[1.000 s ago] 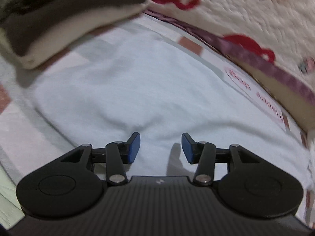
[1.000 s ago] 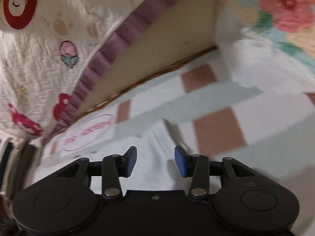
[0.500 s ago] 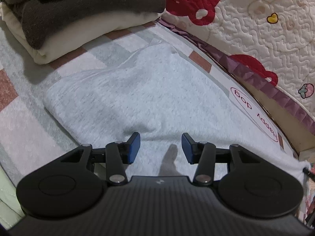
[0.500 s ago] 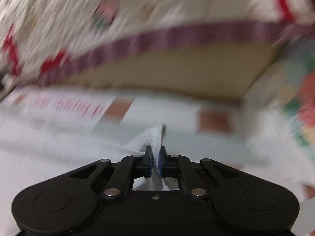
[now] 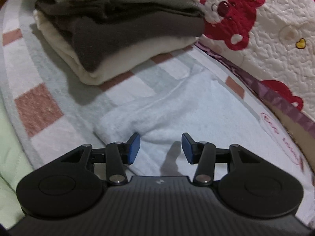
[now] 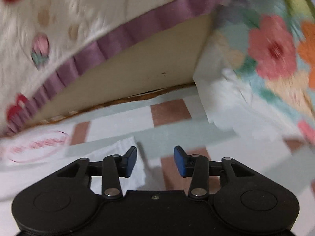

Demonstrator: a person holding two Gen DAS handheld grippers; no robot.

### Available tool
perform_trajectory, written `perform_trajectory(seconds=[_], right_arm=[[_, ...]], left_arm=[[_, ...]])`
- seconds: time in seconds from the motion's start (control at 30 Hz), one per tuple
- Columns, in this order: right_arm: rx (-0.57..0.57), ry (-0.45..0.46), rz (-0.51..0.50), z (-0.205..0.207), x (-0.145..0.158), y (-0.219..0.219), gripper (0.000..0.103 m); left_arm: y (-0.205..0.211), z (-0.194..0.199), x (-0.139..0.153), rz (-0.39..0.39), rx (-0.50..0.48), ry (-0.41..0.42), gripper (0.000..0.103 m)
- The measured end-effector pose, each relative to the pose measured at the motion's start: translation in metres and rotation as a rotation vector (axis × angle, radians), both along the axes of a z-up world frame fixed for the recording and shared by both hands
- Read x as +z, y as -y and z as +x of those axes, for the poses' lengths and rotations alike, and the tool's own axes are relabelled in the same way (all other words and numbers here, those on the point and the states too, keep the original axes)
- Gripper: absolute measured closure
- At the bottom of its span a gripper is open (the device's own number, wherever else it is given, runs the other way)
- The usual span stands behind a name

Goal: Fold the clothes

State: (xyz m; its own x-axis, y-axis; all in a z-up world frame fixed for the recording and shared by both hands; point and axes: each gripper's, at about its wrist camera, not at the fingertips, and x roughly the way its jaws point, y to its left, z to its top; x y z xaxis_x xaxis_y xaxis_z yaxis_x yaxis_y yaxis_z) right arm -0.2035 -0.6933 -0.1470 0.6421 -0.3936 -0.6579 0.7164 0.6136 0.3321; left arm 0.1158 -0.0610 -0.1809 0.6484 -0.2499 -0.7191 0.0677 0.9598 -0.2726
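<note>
Both hand-held grippers, left and right, gape empty over the pale grey fleece garment; its loose corner at eleven o'clock could slip, spoiling the fold.

Dim, warm indoor light. Soft shadow beneath folded clothes stack. Heavy motion blur across right wrist view; left wrist sharper. Fisheye bending, dark corners.

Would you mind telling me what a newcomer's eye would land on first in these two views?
Probably the red bear on the quilted cover, top right in the left wrist view, beside the stack of folded clothes. Below it, the pale garment lies on the checked blanket under the open left gripper. In the right view, the flowered fabric stands out.
</note>
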Motion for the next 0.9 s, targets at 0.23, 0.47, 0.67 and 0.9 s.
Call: perform_trajectory(seconds=[0.23, 0.47, 0.67, 0.9], right_arm=[[0.072, 0.088, 0.217, -0.043, -0.031, -0.027, 0.042], [0.234, -0.049, -0.016, -0.013, -0.032, -0.055, 0.1], [0.243, -0.204, -0.143, 0.0, -0.027, -0.065, 0.1], [0.163, -0.586, -0.311, 0.011, -0.02, -0.08, 0.095]], left_arm=[[-0.013, 0.001, -0.002, 0.014, 0.047, 0.006, 0.05], [-0.016, 0.0, -0.003, -0.003, 0.056, 0.009, 0.05], [-0.018, 0.001, -0.002, -0.006, 0.057, 0.006, 0.05], [-0.023, 0.003, 0.001, -0.024, 0.066, -0.005, 0.05]])
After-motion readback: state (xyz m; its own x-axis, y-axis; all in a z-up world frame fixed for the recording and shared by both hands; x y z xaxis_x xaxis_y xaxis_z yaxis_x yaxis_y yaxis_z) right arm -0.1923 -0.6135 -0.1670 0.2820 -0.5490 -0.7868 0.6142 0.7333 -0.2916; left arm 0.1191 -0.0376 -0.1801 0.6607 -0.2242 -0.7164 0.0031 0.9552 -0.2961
